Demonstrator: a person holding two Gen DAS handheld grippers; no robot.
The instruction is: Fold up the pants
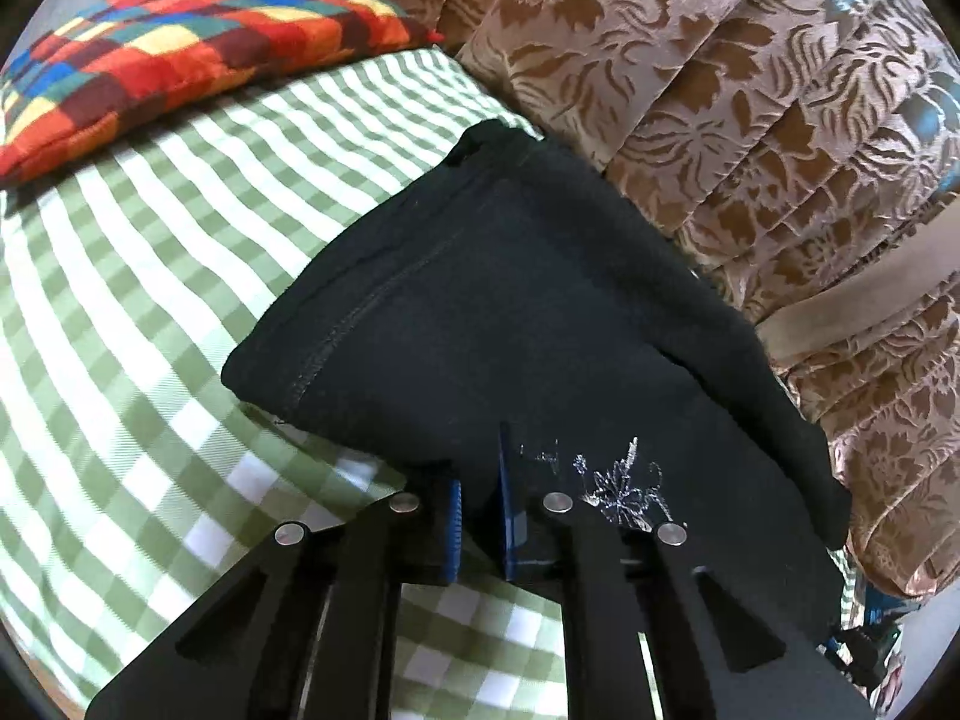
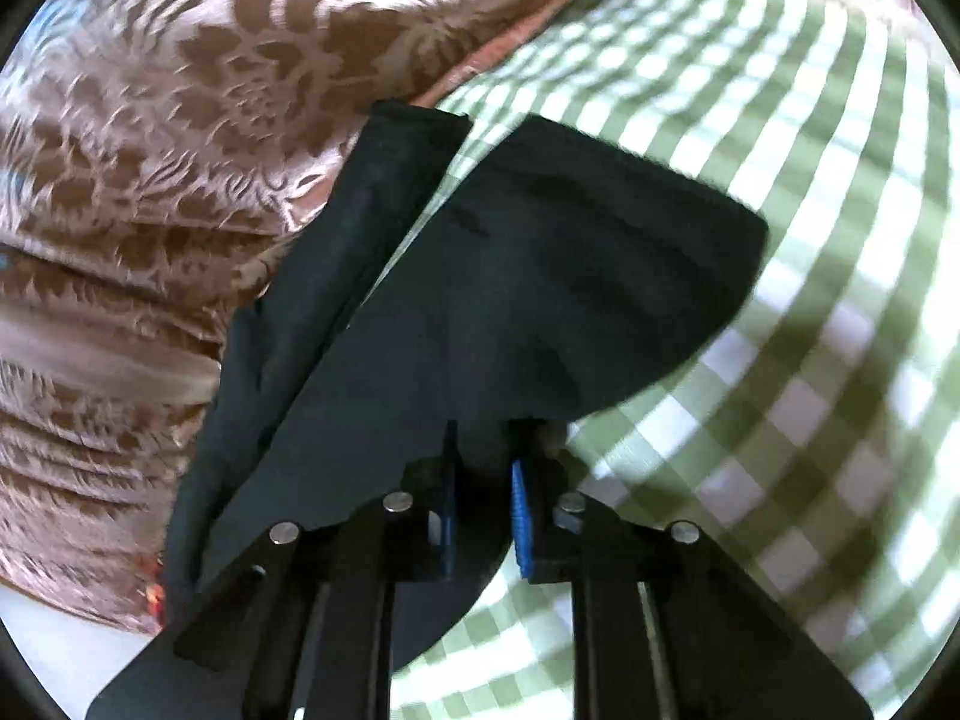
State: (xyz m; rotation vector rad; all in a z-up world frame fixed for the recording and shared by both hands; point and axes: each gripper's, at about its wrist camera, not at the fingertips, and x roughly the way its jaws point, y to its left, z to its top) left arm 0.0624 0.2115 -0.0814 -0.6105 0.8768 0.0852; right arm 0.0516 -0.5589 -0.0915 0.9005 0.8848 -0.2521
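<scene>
The black pants (image 1: 516,312) lie folded on a green-and-white checked sheet (image 1: 138,324), with a small silver embroidered flower near the lower edge. My left gripper (image 1: 480,516) is shut on the near edge of the pants, its blue pads pinching the cloth. In the right wrist view the pants (image 2: 540,276) hang lifted and draped, one leg trailing to the left. My right gripper (image 2: 483,510) is shut on the pants' edge, holding the cloth above the sheet (image 2: 810,300).
A multicoloured checked cushion (image 1: 180,54) lies at the far left on the sheet. A brown floral curtain or cover (image 1: 750,120) runs along the right side; it also fills the left of the right wrist view (image 2: 150,180).
</scene>
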